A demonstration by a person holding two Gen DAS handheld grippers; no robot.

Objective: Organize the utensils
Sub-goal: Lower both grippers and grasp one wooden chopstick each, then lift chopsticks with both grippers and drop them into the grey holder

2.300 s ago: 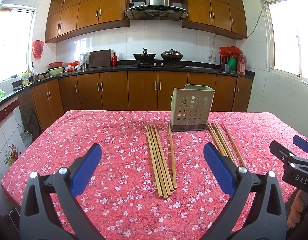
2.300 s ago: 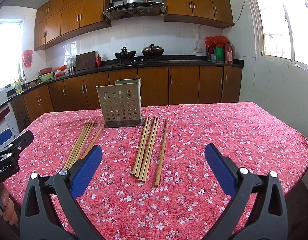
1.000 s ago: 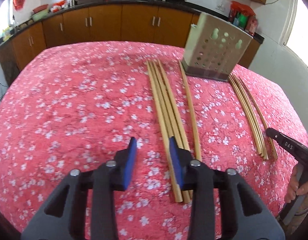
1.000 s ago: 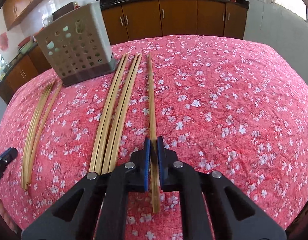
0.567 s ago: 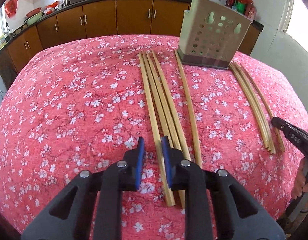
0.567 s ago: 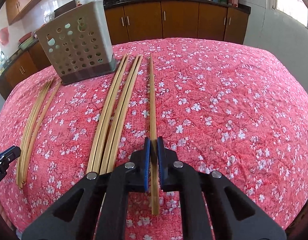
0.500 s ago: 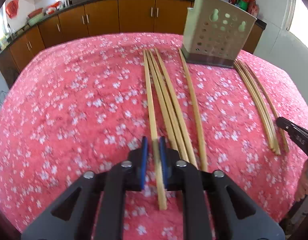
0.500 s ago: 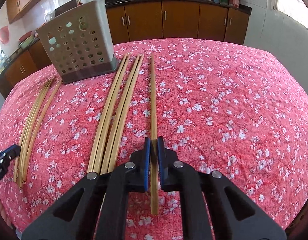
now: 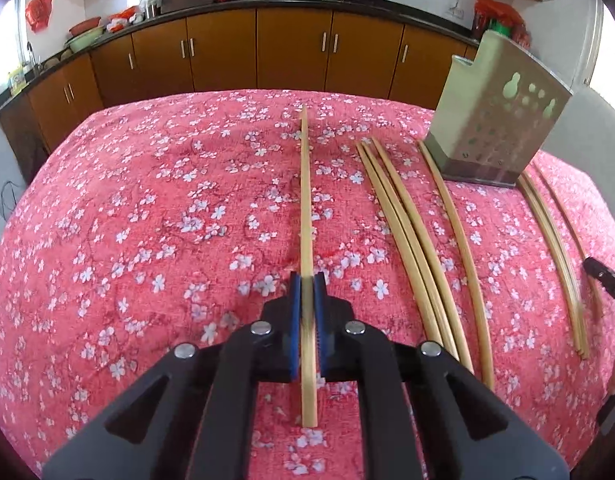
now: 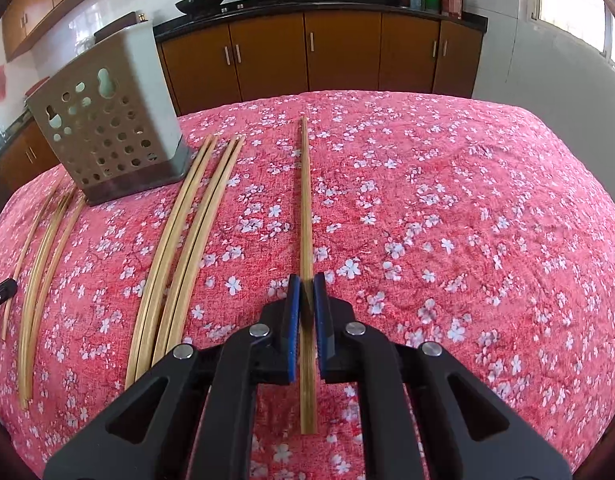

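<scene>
Half a second ago the left tongs [image 9: 306,286] were only straddling the outermost chopstick of their bundle; now they are clenched on that chopstick [image 9: 305,208], which points to 12 o'clock in the left view, apart from the three sticks [image 9: 403,232] left lying at 2 o'clock. The right tongs [image 10: 306,285] were already pinching their own stick [image 10: 306,200] a second ago and have not let go — it runs up to 12 o'clock in the right view, apart from the four [image 10: 187,240] at 10 o'clock. So each hand now carries one chopstick (a pair, by the look of it), and the pickup seems done; the next step is likely the carry to the holder.

The holder stands on the bench [image 9: 147,220] at 2 o'clock in the left view [image 9: 495,128] and 10 o'clock in the right [image 10: 107,132], its top open. Both tongs tilt forward and down, gripping near the butt end — a short tail sticks out behind the pads. Whether either stick is fully clear of the cloth cannot be told.
</scene>
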